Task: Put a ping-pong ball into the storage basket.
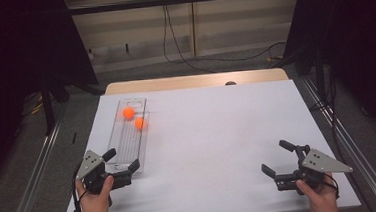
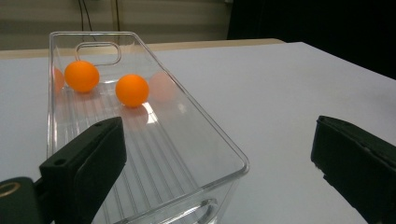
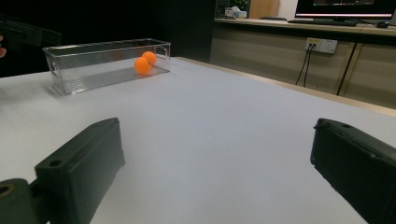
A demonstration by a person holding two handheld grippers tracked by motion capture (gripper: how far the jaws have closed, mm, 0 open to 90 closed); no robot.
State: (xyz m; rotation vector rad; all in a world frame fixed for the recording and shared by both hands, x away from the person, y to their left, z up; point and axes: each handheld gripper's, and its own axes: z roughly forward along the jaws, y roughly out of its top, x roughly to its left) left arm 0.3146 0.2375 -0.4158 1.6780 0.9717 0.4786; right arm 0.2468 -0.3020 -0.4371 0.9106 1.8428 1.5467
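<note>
One clear plastic bin (image 1: 128, 135) lies lengthwise near the left edge of the white worktop (image 1: 218, 134), and two orange balls (image 1: 129, 112) sit in its far half — one beside the other, close together. The left tongs (image 1: 122, 160) hover at the bin's near end, jaws spread wide, holding nothing. The right tongs (image 1: 276, 158) stand near the worktop's near right corner — also wide open and empty, well apart from the bin.
</note>
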